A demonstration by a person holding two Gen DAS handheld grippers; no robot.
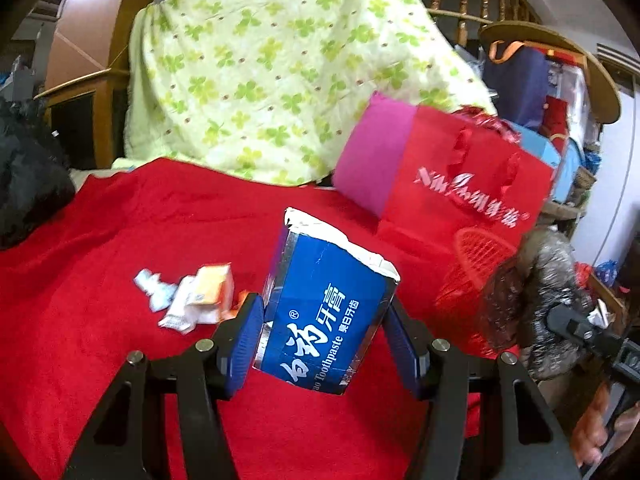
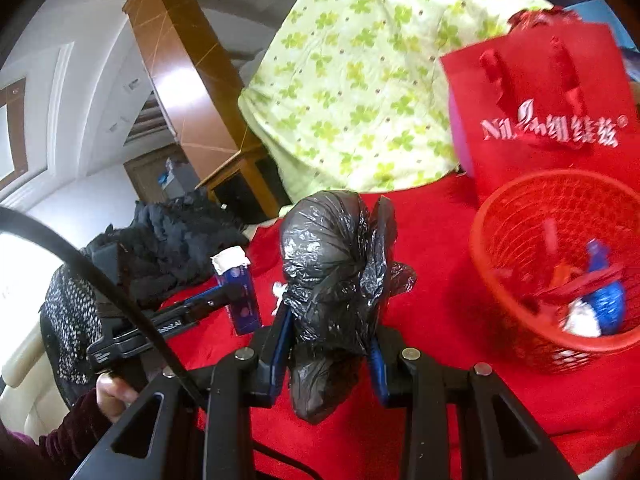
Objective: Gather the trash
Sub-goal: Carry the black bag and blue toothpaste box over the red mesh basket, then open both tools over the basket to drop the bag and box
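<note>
So the left gripper is clamped onto a blue cardboard toothpaste box with a torn white top edge, blue finger pads pressing both sides, and the box is lifted clear of the red cloth-covered surface. From the right wrist view the same box sits off to the left, held up in that gripper's tip.

The right gripper is squeezed around a crumpled black plastic trash bag, which bulges out above and below the fingers. In the left wrist view that bag shows up on the far right, looking shiny and a bit blurred.

Just left of the toothpaste box, a small pile of scraps lies on the cloth: an orange and white carton plus some white crumpled wrappers touching it.

To the right there's a red plastic mesh basket sitting on the cloth with some stuff already in it, including a blue and white wad. Right behind the basket stands a red paper gift bag with white lettering and ribbon handles. Farther back, a light green clover-print blanket hangs over wooden furniture, and a dark fuzzy garment is heaped at the left edge of the cloth.
</note>
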